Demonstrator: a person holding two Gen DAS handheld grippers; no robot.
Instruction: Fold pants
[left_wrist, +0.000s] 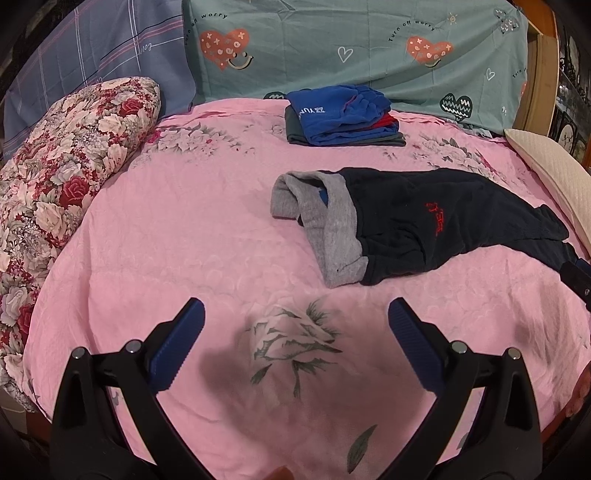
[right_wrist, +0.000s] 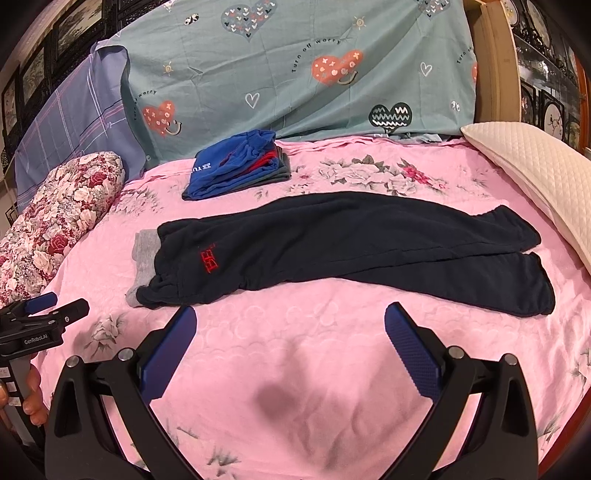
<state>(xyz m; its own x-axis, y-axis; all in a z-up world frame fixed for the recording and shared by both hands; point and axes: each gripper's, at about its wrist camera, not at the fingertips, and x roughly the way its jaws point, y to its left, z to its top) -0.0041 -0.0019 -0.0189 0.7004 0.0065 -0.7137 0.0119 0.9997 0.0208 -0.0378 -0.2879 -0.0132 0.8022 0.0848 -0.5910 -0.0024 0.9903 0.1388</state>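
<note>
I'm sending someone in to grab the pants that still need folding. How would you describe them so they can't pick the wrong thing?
On the pink floral bedspread, look in front of the small stack of folded clothes near the teal pillow. The dark navy pants lie spread out full length, both legs extended. Their grey waistband lining and red embroidered logo distinguish them from the bright blue folded stack.

Your left gripper (left_wrist: 295, 336) hovers above the pink bedspread (left_wrist: 184, 258) with its blue-padded fingers spread wide, nothing between them. Your right gripper (right_wrist: 290, 341) hangs over the same bedspread, jaws equally wide and empty. In the right wrist view your left gripper shows at the bedspread's left edge, your hand (right_wrist: 31, 391) wrapped round its handle.
</note>
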